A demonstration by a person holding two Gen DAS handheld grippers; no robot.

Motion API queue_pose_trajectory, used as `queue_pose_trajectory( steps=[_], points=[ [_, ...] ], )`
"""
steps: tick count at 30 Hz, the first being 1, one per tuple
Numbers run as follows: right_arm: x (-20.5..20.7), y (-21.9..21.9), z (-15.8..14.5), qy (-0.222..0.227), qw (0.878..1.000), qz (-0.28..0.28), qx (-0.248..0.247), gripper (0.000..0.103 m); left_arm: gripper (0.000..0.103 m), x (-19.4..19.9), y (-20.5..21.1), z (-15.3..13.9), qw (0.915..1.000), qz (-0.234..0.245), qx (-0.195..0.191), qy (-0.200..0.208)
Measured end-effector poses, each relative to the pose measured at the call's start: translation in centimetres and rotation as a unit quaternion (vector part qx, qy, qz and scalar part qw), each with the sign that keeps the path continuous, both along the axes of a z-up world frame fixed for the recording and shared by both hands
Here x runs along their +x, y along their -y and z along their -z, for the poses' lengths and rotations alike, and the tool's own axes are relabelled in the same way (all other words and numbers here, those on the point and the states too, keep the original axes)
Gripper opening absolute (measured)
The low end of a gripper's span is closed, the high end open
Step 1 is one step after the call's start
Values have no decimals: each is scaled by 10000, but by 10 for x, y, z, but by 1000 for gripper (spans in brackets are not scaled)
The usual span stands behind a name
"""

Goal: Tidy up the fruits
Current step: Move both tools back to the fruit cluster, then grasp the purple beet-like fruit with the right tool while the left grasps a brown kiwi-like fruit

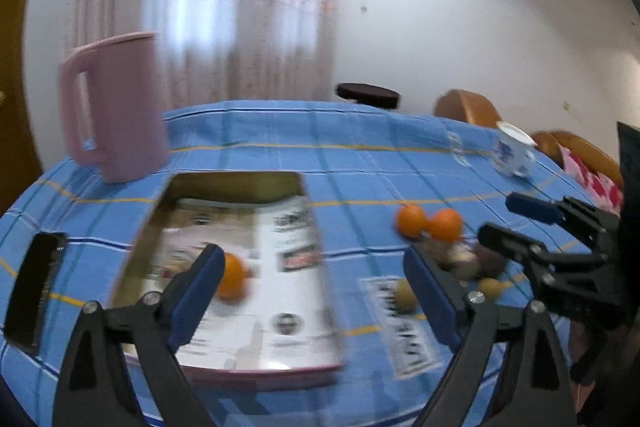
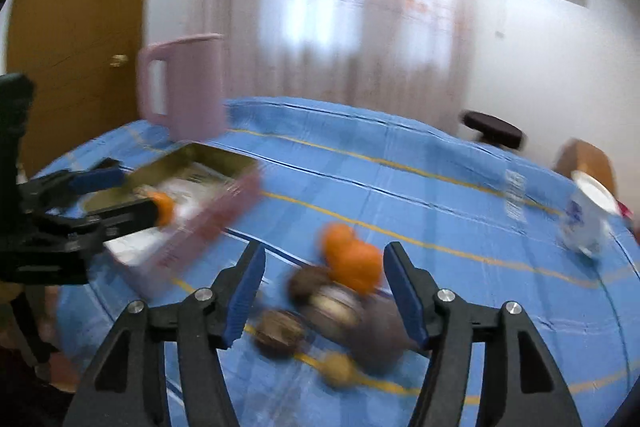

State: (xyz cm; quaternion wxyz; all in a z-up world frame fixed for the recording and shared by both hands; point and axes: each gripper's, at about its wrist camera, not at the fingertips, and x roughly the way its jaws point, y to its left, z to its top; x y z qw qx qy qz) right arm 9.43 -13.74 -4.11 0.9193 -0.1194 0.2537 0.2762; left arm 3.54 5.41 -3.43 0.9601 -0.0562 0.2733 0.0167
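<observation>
A shallow box lined with printed paper lies on the blue cloth, and one orange rests inside it. My left gripper is open and empty above the box's near right part. A pile of fruit sits to the right: two oranges, dark brown fruits and small yellow-green ones. My right gripper is open and empty, just above this pile, with the two oranges and brown fruits between its fingers. The left gripper also shows in the right wrist view, over the box.
A pink pitcher stands behind the box. A black phone lies at the left table edge. A white and blue cup stands at the far right, with a clear glass near it. A dark stool and chairs stand beyond the table.
</observation>
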Motion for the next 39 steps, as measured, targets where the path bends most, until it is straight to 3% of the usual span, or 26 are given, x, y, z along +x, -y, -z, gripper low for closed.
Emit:
queue_pose_trajectory(
  steps=[7, 9, 11, 14, 24, 30, 35, 39],
  points=[
    [22, 28, 18, -431, 9978, 492, -43, 63, 92, 19, 61, 14, 9962, 665, 436, -359],
    [26, 29, 22, -531, 9975, 468, -5, 63, 82, 24, 68, 19, 9949, 702, 550, -482],
    [26, 31, 25, -627, 9971, 437, 9, 63, 62, 29, 72, 25, 9930, 821, 497, -693],
    [28, 31, 28, -699, 9966, 436, -2, 63, 48, 38, 75, 32, 9910, 857, 523, -891],
    [39, 30, 39, -1092, 9934, 338, -21, 63, 45, 40, 91, 34, 9885, 1023, 701, -869],
    [39, 28, 39, -1125, 9933, 257, 10, 57, 48, 50, 72, 33, 9901, 965, 101, -1017],
    [45, 35, 41, -1370, 9901, 140, 285, 54, 48, 45, 73, 35, 9891, 1088, 199, -967],
    [41, 30, 40, -1246, 9920, 149, 166, 53, 48, 37, 59, 37, 9907, 964, 248, -926]
  ],
)
